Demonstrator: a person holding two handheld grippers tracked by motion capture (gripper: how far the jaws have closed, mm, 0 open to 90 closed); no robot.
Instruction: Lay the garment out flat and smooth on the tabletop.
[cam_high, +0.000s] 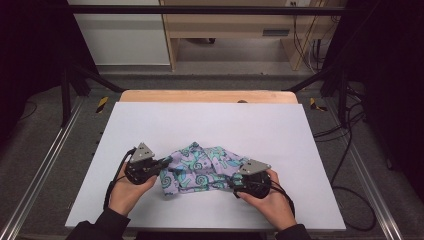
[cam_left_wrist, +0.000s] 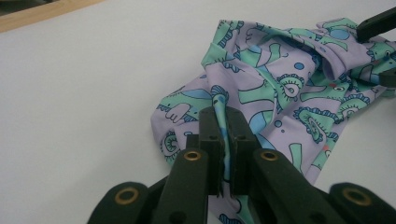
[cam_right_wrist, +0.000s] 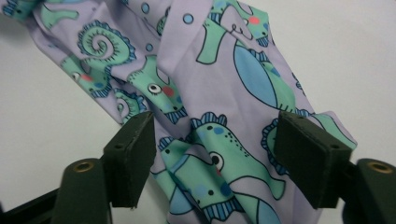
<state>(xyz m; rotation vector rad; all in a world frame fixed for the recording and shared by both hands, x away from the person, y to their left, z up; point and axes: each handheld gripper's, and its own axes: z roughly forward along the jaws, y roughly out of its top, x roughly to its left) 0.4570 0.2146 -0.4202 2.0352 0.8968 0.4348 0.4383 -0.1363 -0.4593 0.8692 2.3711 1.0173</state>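
The right gripper (cam_right_wrist: 215, 154) has its two black jaws standing wide apart, with the lilac cloth (cam_right_wrist: 205, 70) printed with green seahorses lying between them, touching neither pad. The cloth runs from near to far, rumpled on the white table (cam_right_wrist: 42, 116).

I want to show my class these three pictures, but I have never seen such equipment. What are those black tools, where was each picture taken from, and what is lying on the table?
A person sits at a white table and holds a hand-operated two-jaw gripper in each hand. The high view looks down from above; the other two come from cameras riding on each gripper. On the table lies a crumpled lilac cloth printed with green and blue seahorses. The left gripper is clamped shut on a fold of the cloth. The right gripper stands open, its pads either side of the cloth without pressing it.
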